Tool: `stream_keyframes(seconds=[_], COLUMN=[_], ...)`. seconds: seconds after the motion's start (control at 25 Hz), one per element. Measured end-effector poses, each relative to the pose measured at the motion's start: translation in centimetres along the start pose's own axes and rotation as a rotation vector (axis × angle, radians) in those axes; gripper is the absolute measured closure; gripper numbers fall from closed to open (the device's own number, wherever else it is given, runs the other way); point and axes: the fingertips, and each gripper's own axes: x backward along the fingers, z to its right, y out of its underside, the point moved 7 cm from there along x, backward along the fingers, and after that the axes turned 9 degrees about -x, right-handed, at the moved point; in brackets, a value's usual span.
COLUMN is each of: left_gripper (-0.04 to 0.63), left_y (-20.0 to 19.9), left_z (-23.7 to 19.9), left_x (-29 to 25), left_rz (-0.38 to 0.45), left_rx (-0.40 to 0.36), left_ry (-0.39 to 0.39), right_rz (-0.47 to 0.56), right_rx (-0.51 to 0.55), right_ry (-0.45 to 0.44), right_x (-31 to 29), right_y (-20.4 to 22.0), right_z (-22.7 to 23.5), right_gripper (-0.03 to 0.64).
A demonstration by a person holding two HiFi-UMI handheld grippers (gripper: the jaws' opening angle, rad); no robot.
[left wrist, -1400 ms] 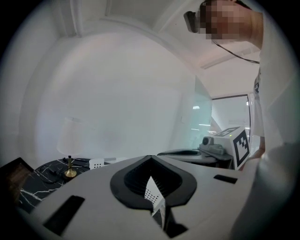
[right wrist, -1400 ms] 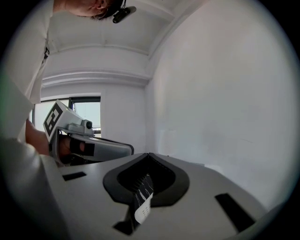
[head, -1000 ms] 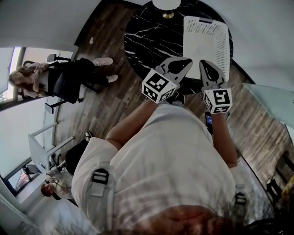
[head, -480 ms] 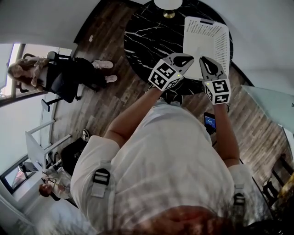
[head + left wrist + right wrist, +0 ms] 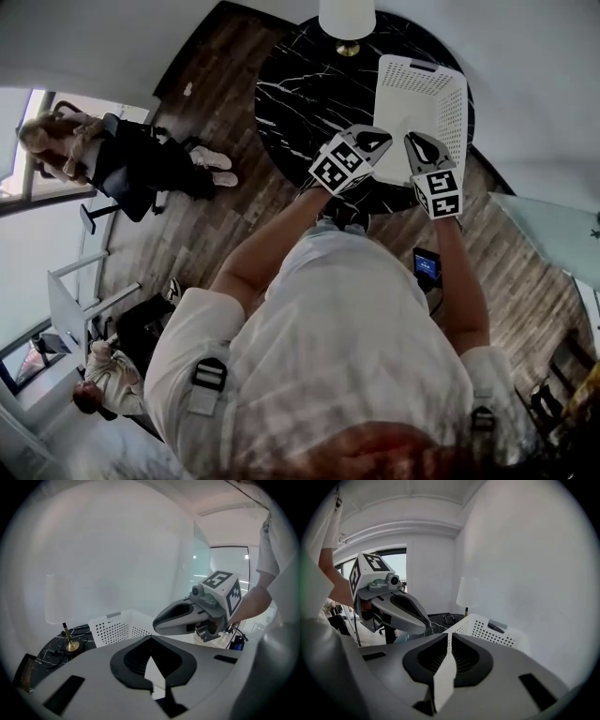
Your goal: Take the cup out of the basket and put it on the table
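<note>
- Head view is the only one that shows the whole setup. There's one white perforated basket on one round black marble table, and it sits at the table's edge closest to the person holding the grippers.
- Two grippers, both just short of the basket's near rim. The left gripper is off the near-left corner and the right gripper is right beside it, tips close together but not touching.
- Left gripper view: the tongs are pressed together at the tips with nothing pinched, and the basket is straight ahead past them.
- Right gripper view is the same deal, tips closed and empty, with the basket ahead and a bit to the right.
- The cup is the annoying part. I can't make it out in any view. From above, the inside of the basket just reads as plain white, and both gripper views only catch its outer walls.
- One lamp with a white shade and brass foot stands beyond the basket's far-left corner.
- Only the head view shows the two bystanders, well to the left of the basket: a seated person and another person lower down.
</note>
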Motion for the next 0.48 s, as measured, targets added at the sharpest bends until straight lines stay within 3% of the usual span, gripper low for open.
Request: stream_keyframes(seconds=[0.48], left_gripper=[0.589], left_y=[2.0], left_z=[-0.6], left_x=[-2.8], left_rz=[-0.098], left_rx=[-0.100], left_ry=[0.050], right_rz=[-0.129], right_rx=[0.030], right_ry=[-0.025], right_x=[-2.7], right_y=[1.2], right_z=[1.8], right_gripper=[0.604])
